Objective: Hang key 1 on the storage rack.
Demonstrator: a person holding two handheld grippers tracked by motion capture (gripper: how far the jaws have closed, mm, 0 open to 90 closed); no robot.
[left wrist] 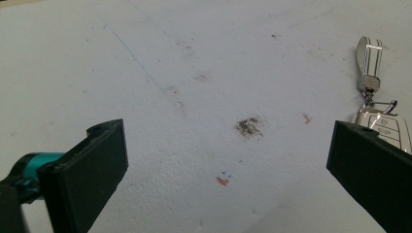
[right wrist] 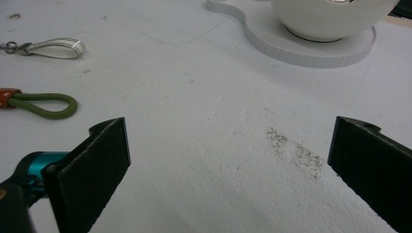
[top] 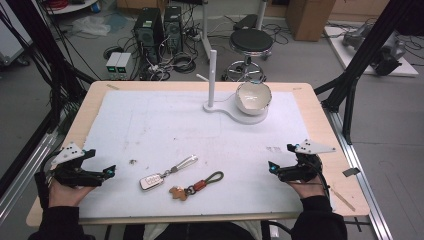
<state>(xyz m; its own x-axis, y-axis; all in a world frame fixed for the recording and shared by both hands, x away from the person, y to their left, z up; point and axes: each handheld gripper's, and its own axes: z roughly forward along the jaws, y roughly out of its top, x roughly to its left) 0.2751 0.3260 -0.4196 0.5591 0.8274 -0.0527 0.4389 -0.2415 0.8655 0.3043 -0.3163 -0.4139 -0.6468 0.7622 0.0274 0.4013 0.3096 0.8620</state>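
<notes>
Both grippers' fingers gape wide, holding nothing; the right gripper view shows the bowl [right wrist: 330, 17] from close by.

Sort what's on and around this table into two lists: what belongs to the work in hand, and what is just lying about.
In the job:
- car key fob with silver strap
- keyring with green cord loop
- white bowl on the white stand with peg
- left gripper and right gripper, both open and empty

Lying about:
- stool
- computer towers
- cardboard box
</notes>
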